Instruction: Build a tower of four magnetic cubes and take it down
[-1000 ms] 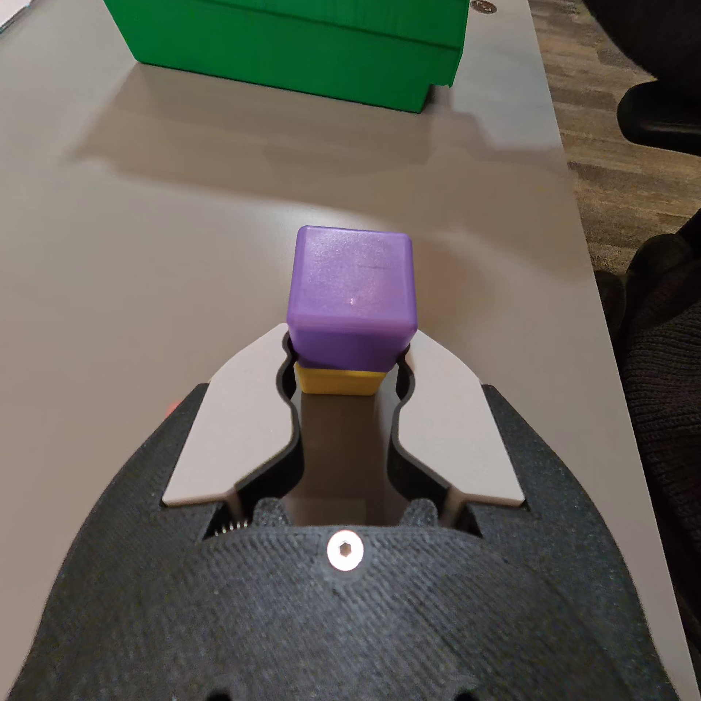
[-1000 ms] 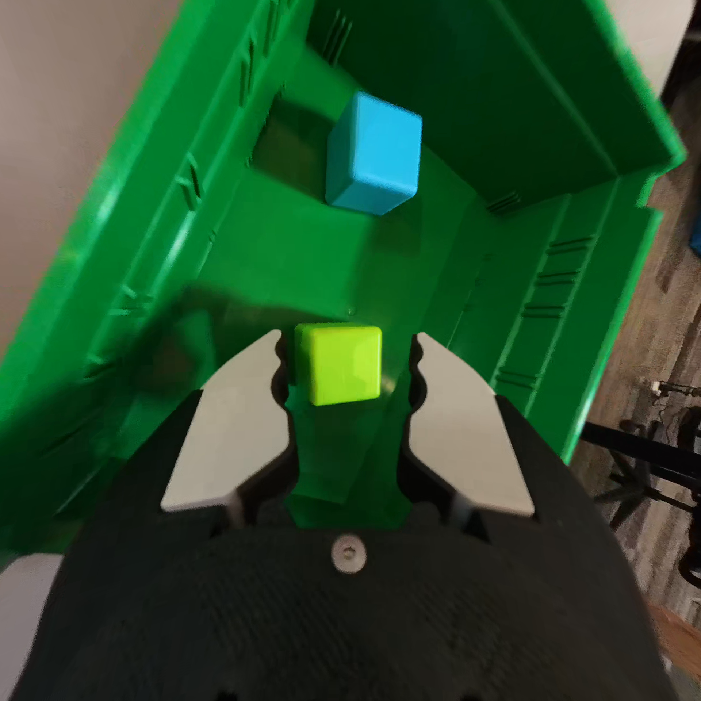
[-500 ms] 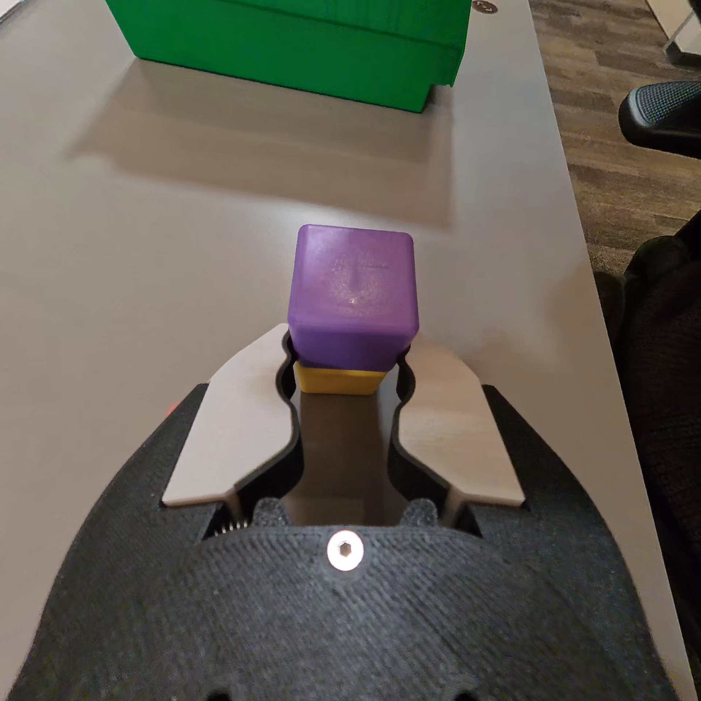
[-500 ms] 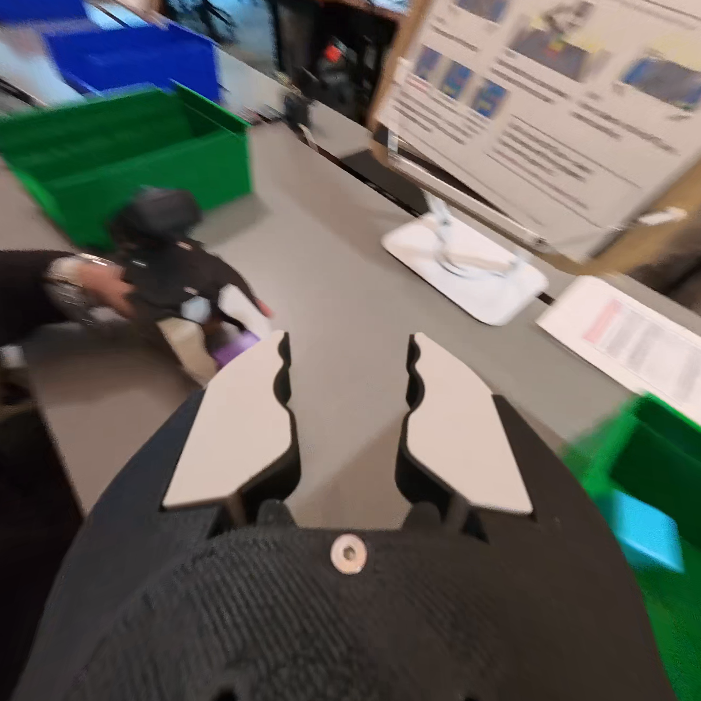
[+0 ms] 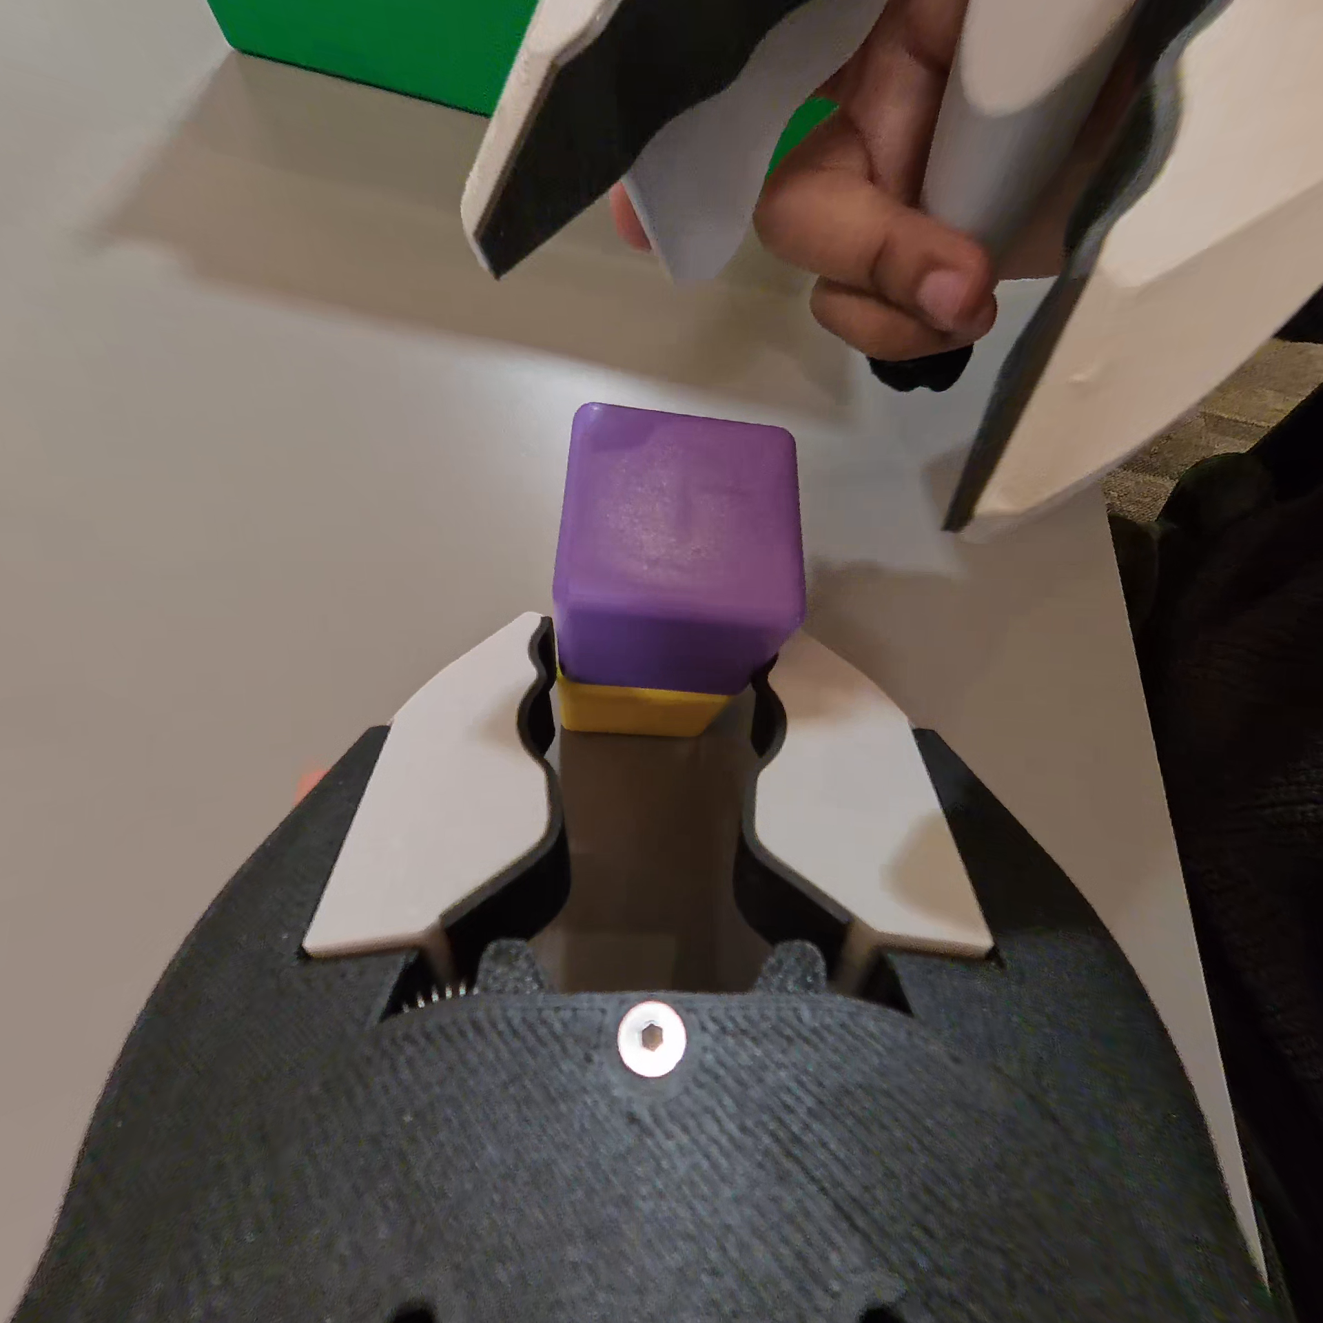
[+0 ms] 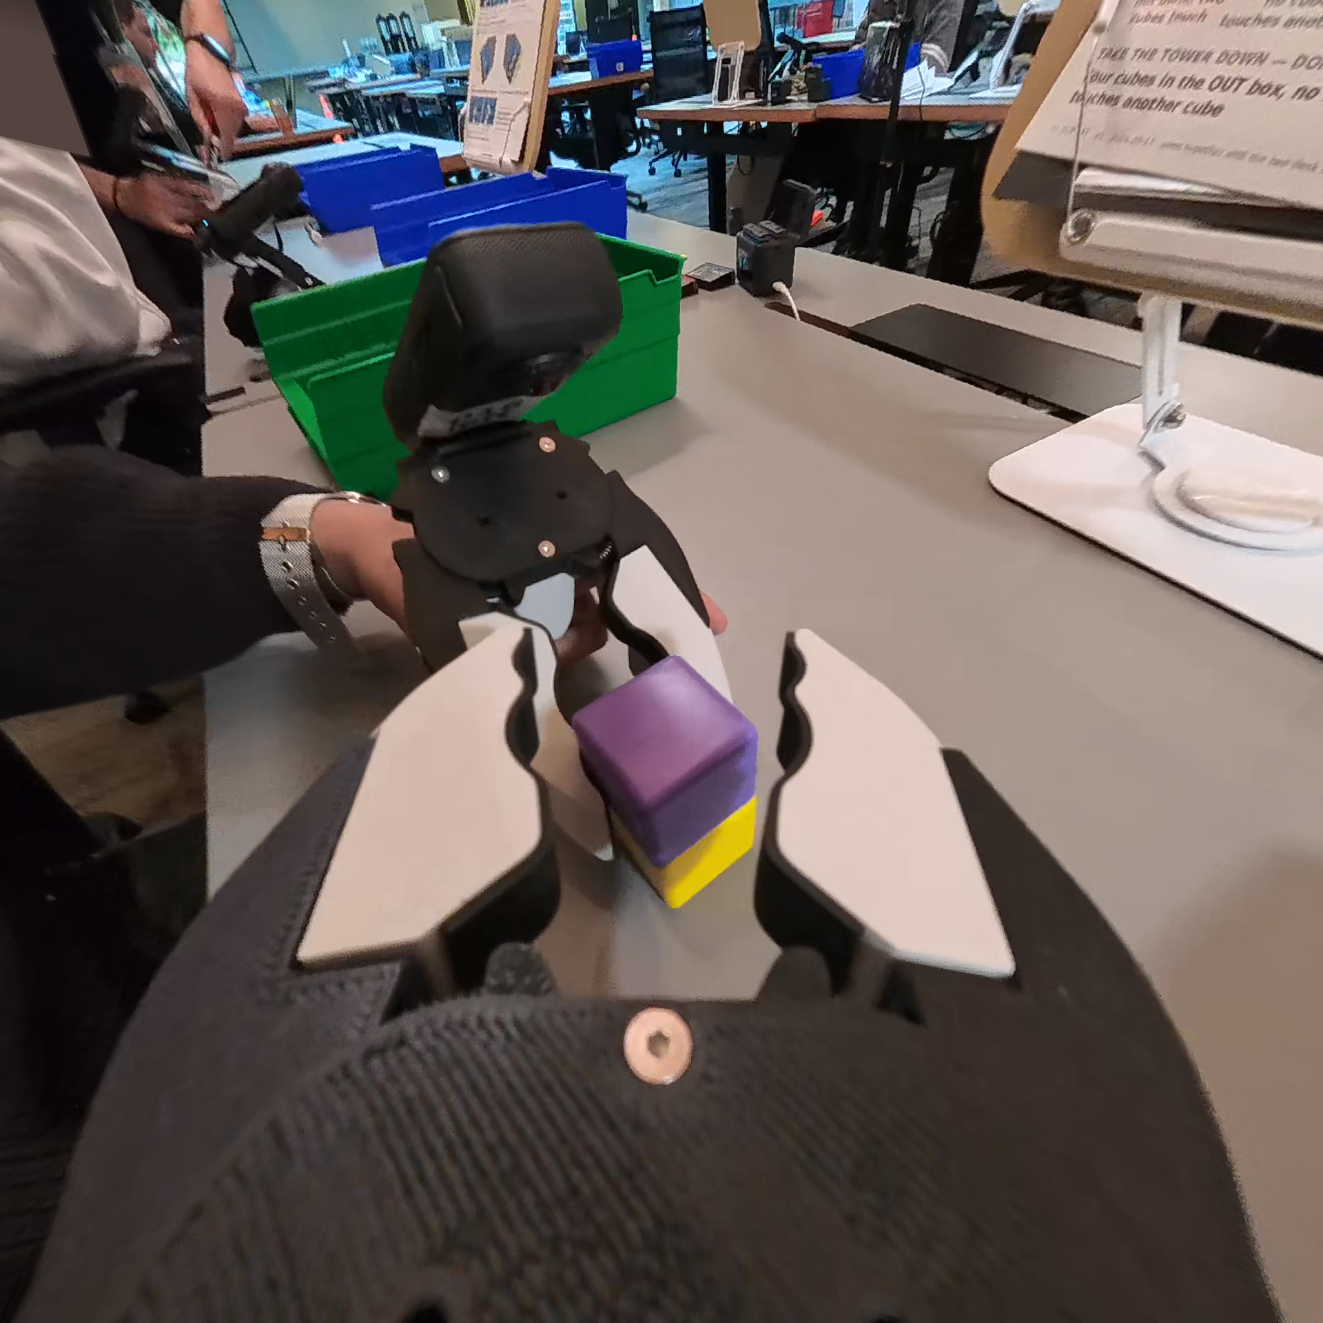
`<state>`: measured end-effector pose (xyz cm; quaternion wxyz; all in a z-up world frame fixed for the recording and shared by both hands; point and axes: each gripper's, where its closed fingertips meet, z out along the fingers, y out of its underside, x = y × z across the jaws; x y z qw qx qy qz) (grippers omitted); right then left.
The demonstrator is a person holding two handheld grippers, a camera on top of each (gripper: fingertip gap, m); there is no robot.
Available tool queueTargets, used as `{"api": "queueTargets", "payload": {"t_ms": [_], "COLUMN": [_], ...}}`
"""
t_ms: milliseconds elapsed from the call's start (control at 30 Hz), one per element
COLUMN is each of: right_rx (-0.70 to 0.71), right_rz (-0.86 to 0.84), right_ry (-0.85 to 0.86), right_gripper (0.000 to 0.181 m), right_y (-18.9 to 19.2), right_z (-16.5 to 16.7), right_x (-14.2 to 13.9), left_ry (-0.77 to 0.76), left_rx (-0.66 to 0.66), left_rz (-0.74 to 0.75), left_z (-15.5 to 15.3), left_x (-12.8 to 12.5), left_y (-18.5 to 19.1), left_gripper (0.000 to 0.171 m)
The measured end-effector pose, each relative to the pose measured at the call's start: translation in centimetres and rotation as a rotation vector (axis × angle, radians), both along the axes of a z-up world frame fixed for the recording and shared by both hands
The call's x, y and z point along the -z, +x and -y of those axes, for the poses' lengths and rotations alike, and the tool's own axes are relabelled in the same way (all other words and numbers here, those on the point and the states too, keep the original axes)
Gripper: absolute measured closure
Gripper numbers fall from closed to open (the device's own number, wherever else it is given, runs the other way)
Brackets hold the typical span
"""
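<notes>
A purple cube stands on a yellow cube on the grey table. My left gripper is shut on the yellow cube at table level, its fingertips against both sides of the stack's base. My right gripper is open and empty. It hovers just above and beside the stack, and the purple cube and yellow cube show between its fingers. In the left wrist view the right gripper hangs over the stack from the upper right, held by a hand.
A green bin stands on the table behind the left gripper's black body; it also shows in the left wrist view. Blue bins lie farther back. A white stand base is at the right. The table edge runs close on the right. My hands' fingertips stand some 8 cm from each other.
My right gripper left the green bin, where a lime cube and a blue cube lay, and swung over to the purple-and-yellow stack. The left gripper has not moved.
</notes>
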<state>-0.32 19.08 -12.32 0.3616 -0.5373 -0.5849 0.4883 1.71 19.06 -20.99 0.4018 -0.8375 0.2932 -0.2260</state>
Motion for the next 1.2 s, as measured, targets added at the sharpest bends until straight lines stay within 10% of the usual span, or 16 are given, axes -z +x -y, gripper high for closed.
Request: {"api": "queueTargets", "payload": {"t_ms": [1200], "right_rx": [-0.163], "right_rz": [-0.076], "right_ry": [0.014], "right_gripper": [0.096], "right_y": [1.4], "right_z": [-0.6], "right_x": [2.4], "left_ry": [-0.063], "left_rx": [-0.001], "left_rz": [-0.037], "left_z": [0.5], "left_x": [1.0], "left_y": [-0.2], "left_gripper": [0.091]}}
